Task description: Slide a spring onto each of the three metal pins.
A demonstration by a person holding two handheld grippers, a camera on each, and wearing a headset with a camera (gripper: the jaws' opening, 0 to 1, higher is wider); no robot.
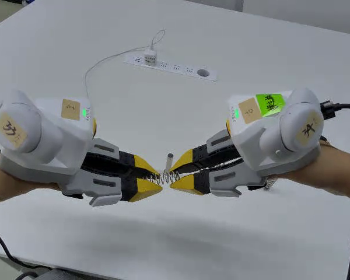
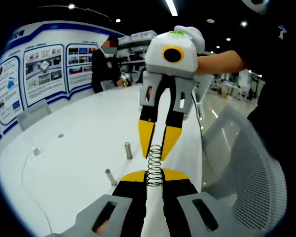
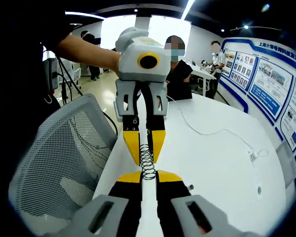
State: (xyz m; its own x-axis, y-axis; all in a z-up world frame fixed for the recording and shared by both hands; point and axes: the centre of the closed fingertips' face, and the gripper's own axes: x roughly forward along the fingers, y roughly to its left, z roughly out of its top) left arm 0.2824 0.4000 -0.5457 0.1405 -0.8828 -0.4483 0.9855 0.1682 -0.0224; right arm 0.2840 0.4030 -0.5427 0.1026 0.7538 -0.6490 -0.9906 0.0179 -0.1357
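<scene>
The spring (image 1: 161, 177) is held clear above the counter (image 1: 163, 93). Its long axis is level and runs left to right, with one end pointed into each set of tongs. The left tongs (image 1: 153, 178) are closed on its left end and the right tongs (image 1: 175, 177) on its right end, the yellow tips almost meeting. An upright metal pin (image 1: 169, 159) is seen on the counter just behind the spring.

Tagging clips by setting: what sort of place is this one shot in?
Probably an exhibition-style lab or office hall: illustrated display boards in the background, a long white table carrying a power strip, and a mesh office chair beside it.
</scene>
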